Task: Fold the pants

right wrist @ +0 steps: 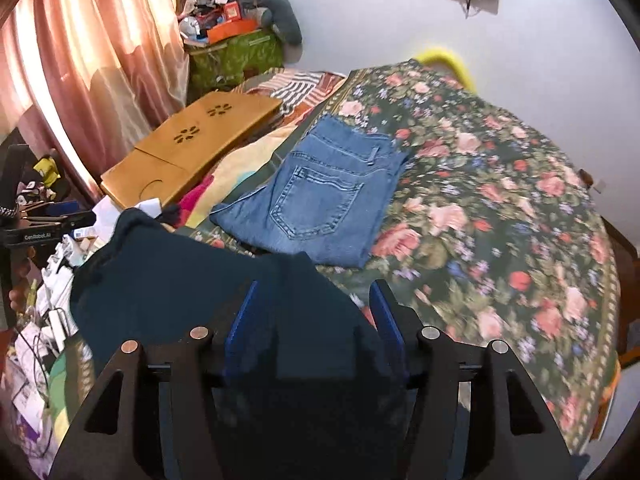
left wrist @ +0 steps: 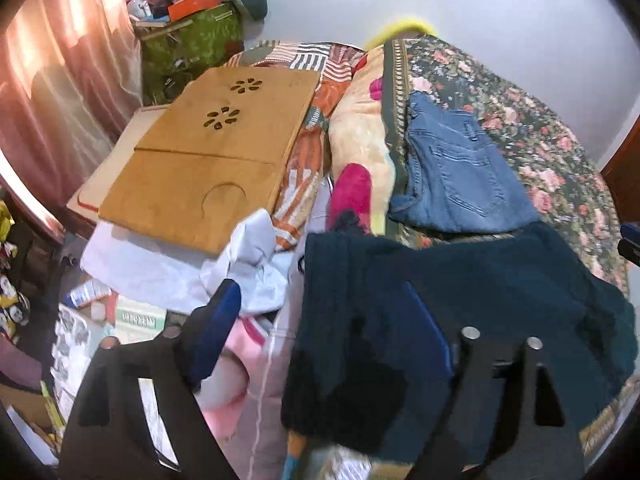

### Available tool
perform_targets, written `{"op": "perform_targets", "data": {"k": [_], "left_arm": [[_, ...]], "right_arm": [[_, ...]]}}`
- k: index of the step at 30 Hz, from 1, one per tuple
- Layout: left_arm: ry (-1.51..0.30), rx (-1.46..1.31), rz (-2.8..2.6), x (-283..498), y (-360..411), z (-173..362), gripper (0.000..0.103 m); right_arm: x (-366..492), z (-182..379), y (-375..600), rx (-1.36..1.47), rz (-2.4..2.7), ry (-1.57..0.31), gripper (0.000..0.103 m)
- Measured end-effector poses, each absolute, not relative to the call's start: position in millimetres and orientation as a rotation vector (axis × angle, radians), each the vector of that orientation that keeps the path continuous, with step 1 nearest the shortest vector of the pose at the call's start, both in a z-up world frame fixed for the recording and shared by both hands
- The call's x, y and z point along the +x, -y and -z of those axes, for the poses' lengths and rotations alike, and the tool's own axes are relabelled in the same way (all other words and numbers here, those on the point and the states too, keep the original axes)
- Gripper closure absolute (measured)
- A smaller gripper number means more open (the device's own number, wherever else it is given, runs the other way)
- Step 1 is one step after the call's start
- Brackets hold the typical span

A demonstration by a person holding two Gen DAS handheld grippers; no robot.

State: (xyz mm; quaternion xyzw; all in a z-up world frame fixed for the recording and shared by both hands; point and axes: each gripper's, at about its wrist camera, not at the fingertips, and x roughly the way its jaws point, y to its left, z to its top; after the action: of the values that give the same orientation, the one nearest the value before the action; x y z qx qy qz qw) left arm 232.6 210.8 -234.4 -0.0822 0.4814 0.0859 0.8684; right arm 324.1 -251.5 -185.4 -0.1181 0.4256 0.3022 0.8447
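Observation:
Dark teal pants (left wrist: 460,300) hang lifted over the near edge of the bed; they also show in the right wrist view (right wrist: 180,280). My left gripper (left wrist: 320,328) has its jaws wide apart, and the cloth drapes over the right finger (left wrist: 424,332) while the left finger (left wrist: 216,320) is bare. My right gripper (right wrist: 312,324) has the dark cloth bunched between its blue pads (right wrist: 244,320), jaws partly apart. Folded blue jeans (right wrist: 328,196) lie on the floral bedspread (right wrist: 500,200) behind; they show in the left wrist view (left wrist: 452,168) too.
A wooden lap desk (left wrist: 208,148) lies on the bed's left side beside a pink and yellow blanket (left wrist: 360,140). White cloth and clutter (left wrist: 140,280) fill the floor at left. Curtains (right wrist: 80,60) hang at left. A green box with piled items (right wrist: 236,52) stands at the back.

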Motion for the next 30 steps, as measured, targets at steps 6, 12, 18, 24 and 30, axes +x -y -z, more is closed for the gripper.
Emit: {"op": "perform_targets", "data": {"k": [6,12,18,24,30], "left_arm": [[-1.088,-0.287,-0.171,199.3,-213.8,249.7,0.018],[-1.156,-0.494,-0.031,173.2,-201.2,278.4,0.018],[-1.217,-0.555,-0.008,183.1,-175.5,304.3,0.018],[-1.192,-0.415,-0.120,194.4,-157.4,307.8,0.078],[-1.056,-0.352,-0.161,178.1,-158.1,271.3,0.087]], "right_arm": [[284.7,182.6,282.8,-0.285,-0.625,-0.888,0.049],[256.6,215.9,317.0,-0.250,-0.586,-0.959,0.048],[246.0,256.4,345.9,-0.144,-0.517,-1.068,0.048],[231.8,270.4,355.0,-0.100,-0.516,-1.080,0.048],[228.3,267.4,357.5,-0.101,-0.521,-1.094,0.048]]}}
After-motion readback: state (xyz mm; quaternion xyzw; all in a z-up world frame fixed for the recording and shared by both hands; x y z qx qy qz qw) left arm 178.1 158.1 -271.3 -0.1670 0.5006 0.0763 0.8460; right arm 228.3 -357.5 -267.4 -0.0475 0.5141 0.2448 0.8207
